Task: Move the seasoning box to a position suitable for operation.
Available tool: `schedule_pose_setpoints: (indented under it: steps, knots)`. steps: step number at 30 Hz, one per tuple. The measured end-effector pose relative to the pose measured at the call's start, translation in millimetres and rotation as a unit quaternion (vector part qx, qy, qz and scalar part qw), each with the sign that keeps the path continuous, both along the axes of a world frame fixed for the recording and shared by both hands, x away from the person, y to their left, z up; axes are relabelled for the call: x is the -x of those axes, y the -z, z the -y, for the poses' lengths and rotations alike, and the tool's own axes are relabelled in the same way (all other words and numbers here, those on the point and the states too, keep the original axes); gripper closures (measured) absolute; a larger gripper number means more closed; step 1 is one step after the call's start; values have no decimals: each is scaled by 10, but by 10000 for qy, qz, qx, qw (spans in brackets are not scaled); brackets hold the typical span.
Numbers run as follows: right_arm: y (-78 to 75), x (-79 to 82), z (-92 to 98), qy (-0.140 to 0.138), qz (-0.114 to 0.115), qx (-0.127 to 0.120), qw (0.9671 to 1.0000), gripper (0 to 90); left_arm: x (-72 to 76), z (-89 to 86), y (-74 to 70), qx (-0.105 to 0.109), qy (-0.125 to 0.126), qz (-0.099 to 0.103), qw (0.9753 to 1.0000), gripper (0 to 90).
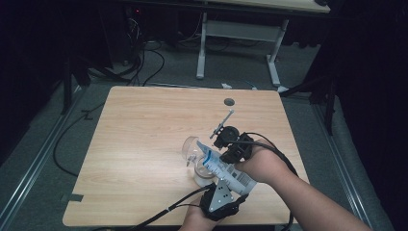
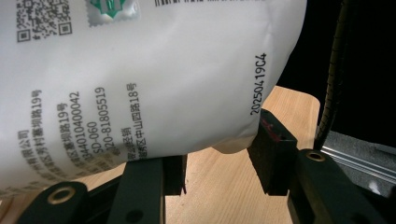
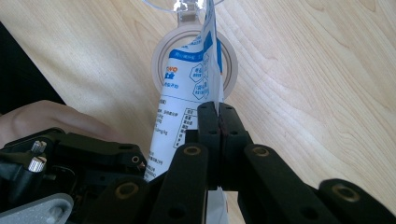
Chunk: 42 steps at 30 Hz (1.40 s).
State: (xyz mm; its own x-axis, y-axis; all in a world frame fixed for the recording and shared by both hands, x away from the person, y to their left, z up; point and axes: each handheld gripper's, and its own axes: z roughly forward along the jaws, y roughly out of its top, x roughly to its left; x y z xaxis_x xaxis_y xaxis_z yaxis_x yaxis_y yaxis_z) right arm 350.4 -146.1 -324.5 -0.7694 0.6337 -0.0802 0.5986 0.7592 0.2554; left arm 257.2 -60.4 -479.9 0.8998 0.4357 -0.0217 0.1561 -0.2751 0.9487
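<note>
Pouch (image 1: 226, 168) hangs tilted over the round container (image 3: 195, 60) near the worktop's (image 1: 144, 125) front edge. My right gripper (image 3: 218, 116) has its fingers pinched tight on the pouch's thin edge. My left gripper's (image 2: 219, 168) fingers stand apart, the pouch's bottom resting between them.

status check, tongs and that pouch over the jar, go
Right tongs shut on white printed plastic pouch. Left tongs apart under pouch's bottom. Pouch tilted over clear jar. Nothing in the way.
</note>
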Motion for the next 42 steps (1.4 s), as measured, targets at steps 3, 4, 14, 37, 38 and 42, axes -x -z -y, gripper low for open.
schedule_pose_setpoints:
  steps: [3,4,14,37,38,42]
  knots:
    - [-4,-1,-1,9,27,-4,10000,900,-5,0,-5,8,-8,-3,10000,602]
    - [-6,-1,0,8,39,-6,10000,900,-6,0,-7,13,-6,-2,10000,602]
    - [-14,-7,0,-9,62,-8,10000,900,-18,7,-17,40,-11,-5,10000,602]
    - [-39,-27,-27,-30,100,51,9999,900,-44,7,-47,91,-21,-12,10000,604]
    - [-41,-27,-26,-29,103,52,9999,900,-44,9,-48,94,-21,-9,10000,604]
    - [-47,-26,-17,-35,120,40,9999,900,-49,16,-48,108,-10,-16,9999,604]
